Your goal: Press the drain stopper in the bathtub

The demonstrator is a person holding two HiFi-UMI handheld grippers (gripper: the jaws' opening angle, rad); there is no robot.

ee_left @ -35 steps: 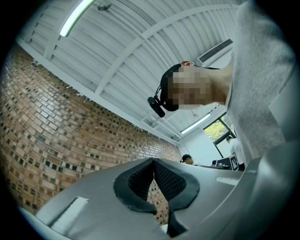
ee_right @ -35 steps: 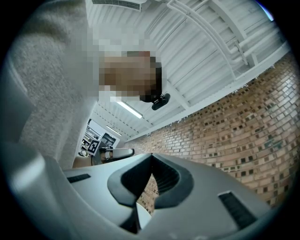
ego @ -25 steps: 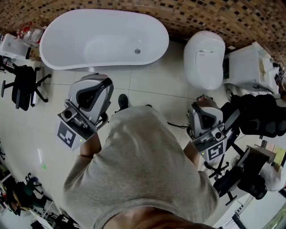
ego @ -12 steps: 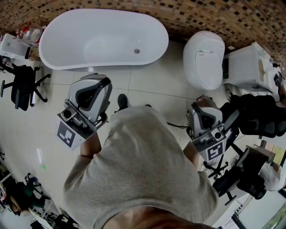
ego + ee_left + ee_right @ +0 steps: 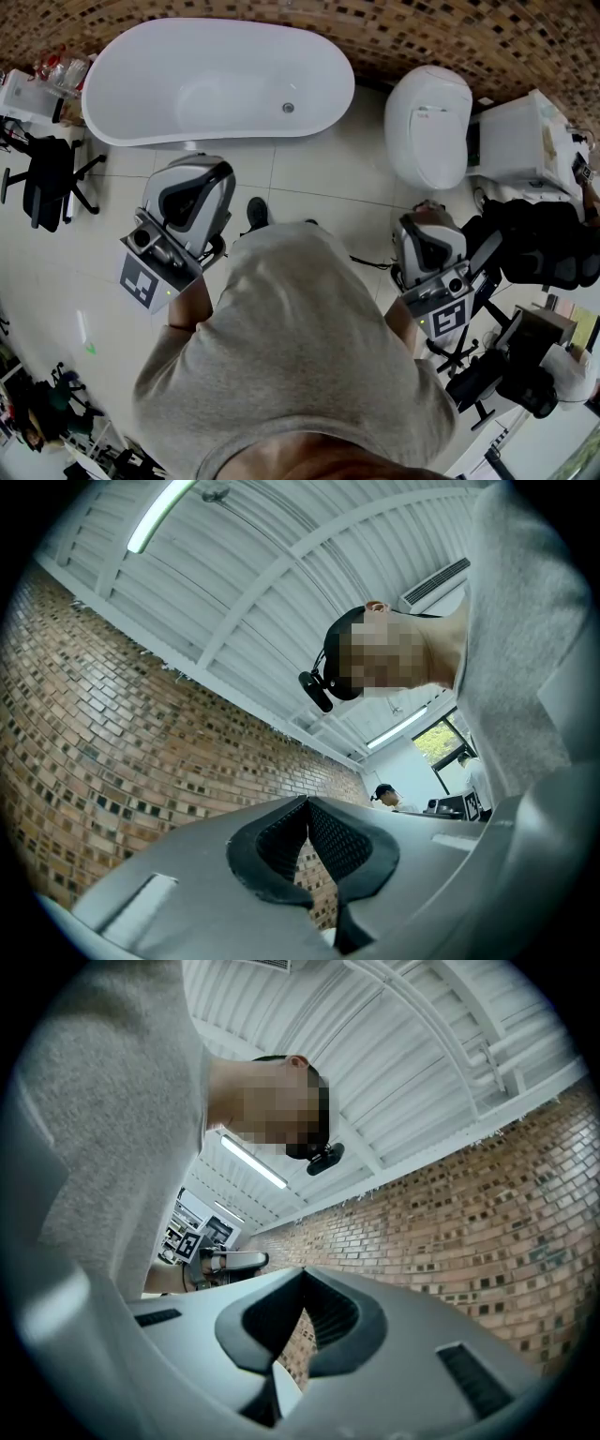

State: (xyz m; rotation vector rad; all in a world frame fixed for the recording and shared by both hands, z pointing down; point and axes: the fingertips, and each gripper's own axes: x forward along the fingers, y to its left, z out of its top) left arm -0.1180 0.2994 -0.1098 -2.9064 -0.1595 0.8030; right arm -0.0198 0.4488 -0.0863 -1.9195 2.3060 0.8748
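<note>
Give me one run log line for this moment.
stage: pre-approach | left gripper: jaws together, empty | right gripper: jaws together, empty | drain stopper: untouched, in bathtub ahead

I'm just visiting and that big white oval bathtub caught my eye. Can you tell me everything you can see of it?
The white oval bathtub looks smooth and glossy, a freestanding one-piece shell with a rolled rim. It stands on the pale tiled floor, lengthwise along the brown brick wall. No water shows inside. The small round metal drain stopper sits in its bottom near the right end.
</note>
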